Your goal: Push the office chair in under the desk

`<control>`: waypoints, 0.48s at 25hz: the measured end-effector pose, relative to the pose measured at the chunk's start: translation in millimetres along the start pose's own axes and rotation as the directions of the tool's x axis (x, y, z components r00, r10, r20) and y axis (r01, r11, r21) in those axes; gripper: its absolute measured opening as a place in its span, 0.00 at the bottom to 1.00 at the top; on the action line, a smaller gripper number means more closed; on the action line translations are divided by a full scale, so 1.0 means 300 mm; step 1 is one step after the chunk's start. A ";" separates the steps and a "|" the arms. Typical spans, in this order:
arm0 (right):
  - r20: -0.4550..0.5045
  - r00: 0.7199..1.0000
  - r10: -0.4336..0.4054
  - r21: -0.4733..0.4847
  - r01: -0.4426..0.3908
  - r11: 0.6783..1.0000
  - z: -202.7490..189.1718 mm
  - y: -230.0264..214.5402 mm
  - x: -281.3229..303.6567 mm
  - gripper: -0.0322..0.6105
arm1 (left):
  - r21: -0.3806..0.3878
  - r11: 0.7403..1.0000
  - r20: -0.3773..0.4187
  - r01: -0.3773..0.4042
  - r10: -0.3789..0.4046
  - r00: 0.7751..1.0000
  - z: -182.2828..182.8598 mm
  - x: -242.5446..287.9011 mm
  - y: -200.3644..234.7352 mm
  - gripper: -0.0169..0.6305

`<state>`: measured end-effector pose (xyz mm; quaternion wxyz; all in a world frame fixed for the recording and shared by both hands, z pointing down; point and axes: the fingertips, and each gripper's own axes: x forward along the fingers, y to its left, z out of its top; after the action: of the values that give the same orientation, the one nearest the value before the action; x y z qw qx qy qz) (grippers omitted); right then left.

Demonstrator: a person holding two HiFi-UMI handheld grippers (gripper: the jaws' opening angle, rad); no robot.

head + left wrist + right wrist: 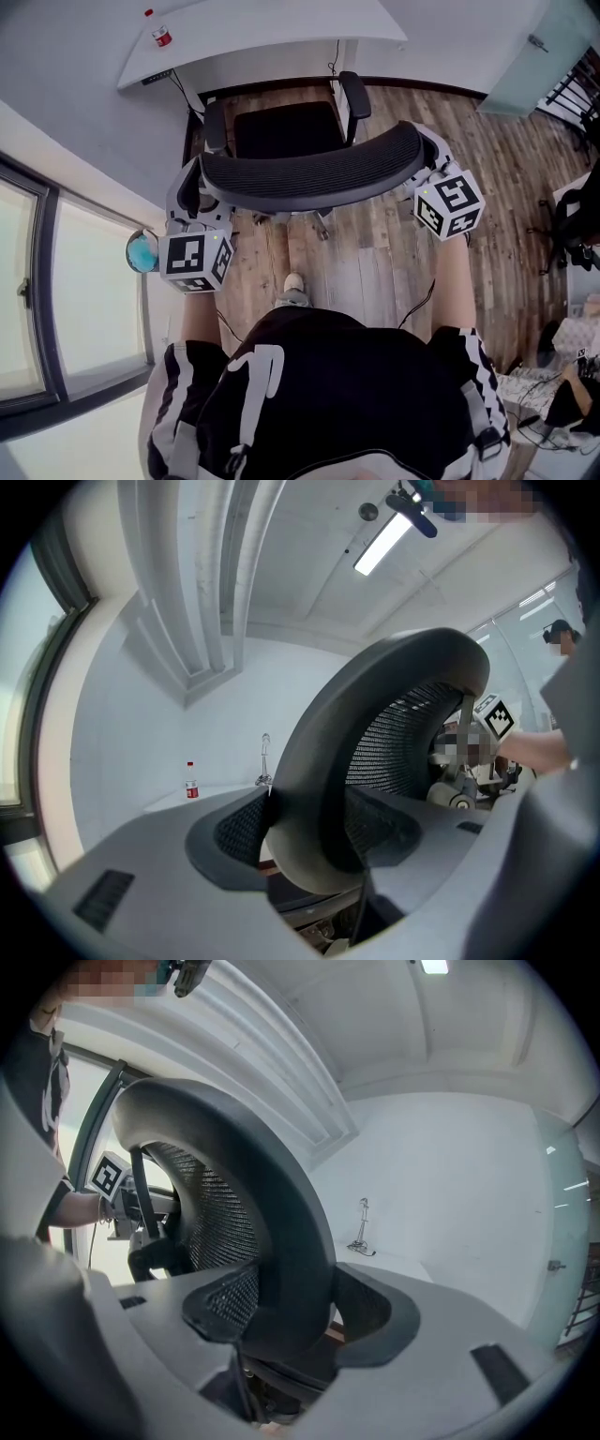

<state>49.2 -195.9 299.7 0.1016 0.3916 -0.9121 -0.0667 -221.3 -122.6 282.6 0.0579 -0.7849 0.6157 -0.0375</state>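
The person is standing behind the chair [309, 173], which is sitting on the wooden floor [375, 262] facing the white table [262, 33]. The seat [286, 129] is lying close to the table's front edge, but it and the whole backrest are showing in the open, so the chair is not yet tucked under. The left gripper [190, 190] is clamping the left end of the backrest rim, with the rim filling the gap between its jaws in the left gripper view. The right gripper [427, 157] is likewise grasping the right end of the rim. With both ends gripped, the task appears to be at the pushing step, with the hold taken and most of the travel left to go. The next move is calling for an even forward push from both grippers, so that the chair is rolling straight and not swinging to one side. The armrests [354, 94] are standing high beside the seat. Whether they are going to pass beneath the tabletop cannot be told from here, so the push is asking for care as they are nearing the edge. A small bottle [161, 36] is standing on the far left of the table, well apart from the chair's path and unlikely to matter.
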 end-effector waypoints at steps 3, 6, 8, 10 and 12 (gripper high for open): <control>-0.002 1.000 -0.001 -0.001 0.001 1.000 0.009 -0.033 0.029 0.43 | -0.001 1.000 -0.002 -0.005 0.005 1.000 0.008 0.039 0.009 0.40; 0.007 1.000 -0.003 0.002 0.003 1.000 0.000 -0.065 0.049 0.43 | 0.005 1.000 -0.010 0.000 0.000 1.000 0.005 0.075 0.006 0.40; 0.004 1.000 0.003 -0.001 -0.003 1.000 -0.003 -0.086 0.065 0.43 | 0.007 1.000 -0.008 -0.001 0.001 1.000 0.001 0.095 0.003 0.40; -0.008 1.000 0.011 -0.002 -0.011 1.000 -0.004 -0.106 0.083 0.43 | 0.005 1.000 -0.001 -0.003 0.003 1.000 -0.003 0.117 0.004 0.40; -0.018 1.000 0.011 0.001 -0.011 1.000 -0.007 -0.124 0.099 0.43 | 0.006 1.000 -0.001 -0.003 0.003 1.000 -0.006 0.139 0.005 0.40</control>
<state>55.7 -243.2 298.3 0.1102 0.3870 -0.9134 -0.0621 -213.1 -163.6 283.5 0.0600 -0.7839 0.6168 -0.0395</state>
